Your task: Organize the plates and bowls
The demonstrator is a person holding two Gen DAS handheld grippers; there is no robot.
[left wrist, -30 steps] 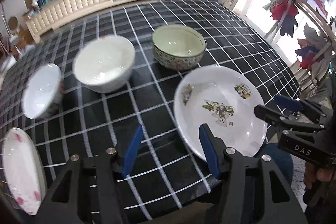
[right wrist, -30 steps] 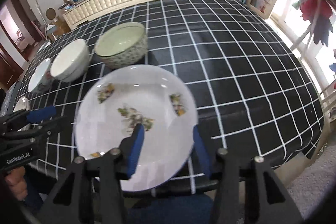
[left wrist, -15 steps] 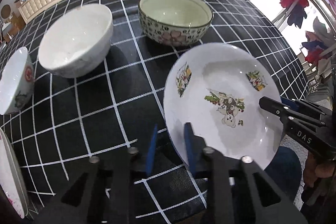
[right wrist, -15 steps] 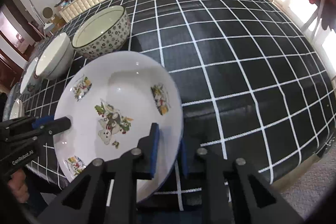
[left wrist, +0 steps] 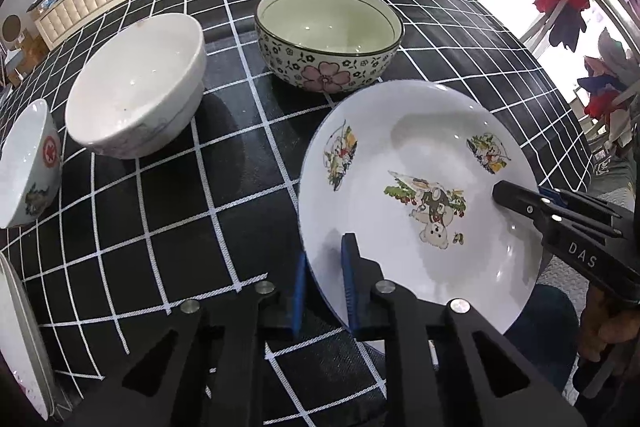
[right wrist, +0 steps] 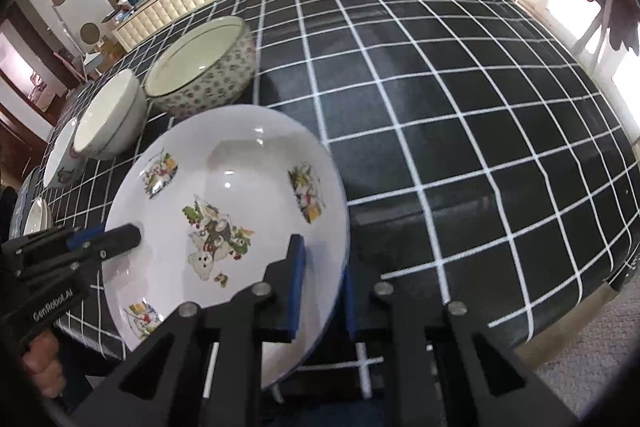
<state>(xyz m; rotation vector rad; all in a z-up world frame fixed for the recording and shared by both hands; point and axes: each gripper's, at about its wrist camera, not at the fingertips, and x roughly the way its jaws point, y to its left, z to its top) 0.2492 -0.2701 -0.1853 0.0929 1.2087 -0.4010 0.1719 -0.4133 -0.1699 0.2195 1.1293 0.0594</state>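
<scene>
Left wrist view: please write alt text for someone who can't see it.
The left gripper pinches the near-left rim of a white cartoon-printed plate, while the right gripper clamps its right rim. Beyond, on a black grid-patterned tablecloth, stand a floral bowl, a plain white bowl and a small bowl at the left edge.

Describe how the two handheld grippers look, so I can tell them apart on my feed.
Both are black, angular frames with silver bolts and blue finger pads. The left gripper reads "GenRobot.AI" in white on its side; the right gripper reads "DAS".
</scene>
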